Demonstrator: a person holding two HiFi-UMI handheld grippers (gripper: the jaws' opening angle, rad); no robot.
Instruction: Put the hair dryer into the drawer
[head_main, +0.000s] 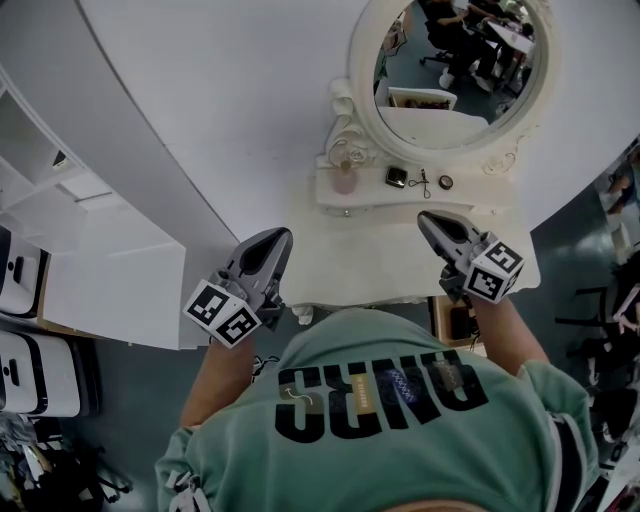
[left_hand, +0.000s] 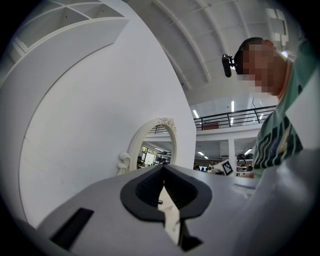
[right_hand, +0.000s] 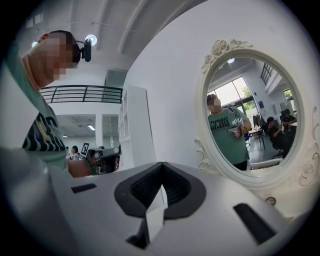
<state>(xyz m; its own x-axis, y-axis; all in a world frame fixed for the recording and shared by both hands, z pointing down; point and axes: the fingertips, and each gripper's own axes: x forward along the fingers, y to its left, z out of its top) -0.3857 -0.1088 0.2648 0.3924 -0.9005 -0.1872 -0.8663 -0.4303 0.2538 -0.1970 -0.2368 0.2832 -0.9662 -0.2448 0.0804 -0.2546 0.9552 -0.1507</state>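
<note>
I see no hair dryer in any view. My left gripper (head_main: 277, 241) (left_hand: 164, 170) is held above the left front of a white dressing table (head_main: 370, 262), its jaws shut and empty. My right gripper (head_main: 430, 222) (right_hand: 162, 168) hovers over the table's right side, jaws shut with nothing between them. Both point towards the oval mirror (head_main: 455, 70) (right_hand: 250, 115). A wood-lined opening (head_main: 452, 320), perhaps a drawer, shows under the table's front right edge. My right arm hides part of it.
A pink bottle (head_main: 345, 178), a small black item (head_main: 397, 176) and other small bits sit on the shelf under the mirror. A white shelf unit (head_main: 110, 270) stands at the left, with white cases (head_main: 30, 370) beside it. The floor is dark.
</note>
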